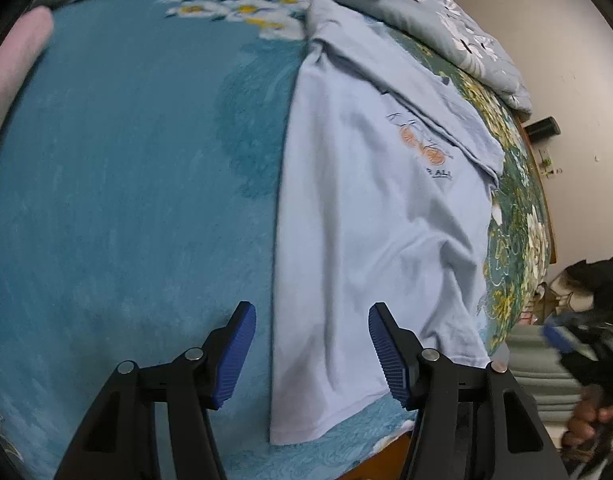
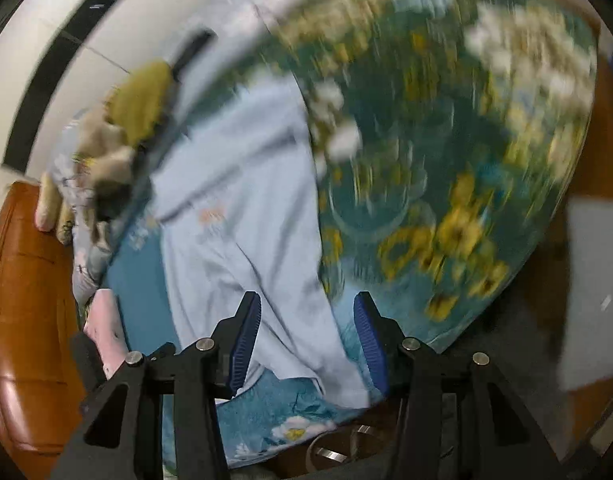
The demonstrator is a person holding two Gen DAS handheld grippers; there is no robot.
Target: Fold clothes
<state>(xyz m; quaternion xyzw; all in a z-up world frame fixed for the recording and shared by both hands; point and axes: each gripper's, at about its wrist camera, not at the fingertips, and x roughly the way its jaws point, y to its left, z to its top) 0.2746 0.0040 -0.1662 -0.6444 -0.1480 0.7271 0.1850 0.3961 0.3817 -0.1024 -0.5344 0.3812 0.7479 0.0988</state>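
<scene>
**Shirt partly folded, hem end next**

The pale blue shirt [image 1: 370, 232] lies on the blue floral bedspread [image 1: 126, 200], centre-right of frame, one sleeve already folded in at upper right. Its long axis runs top to bottom, hem nearest. Left gripper [image 1: 312, 354] and right gripper [image 2: 306, 344] both gape empty above the hem
</scene>
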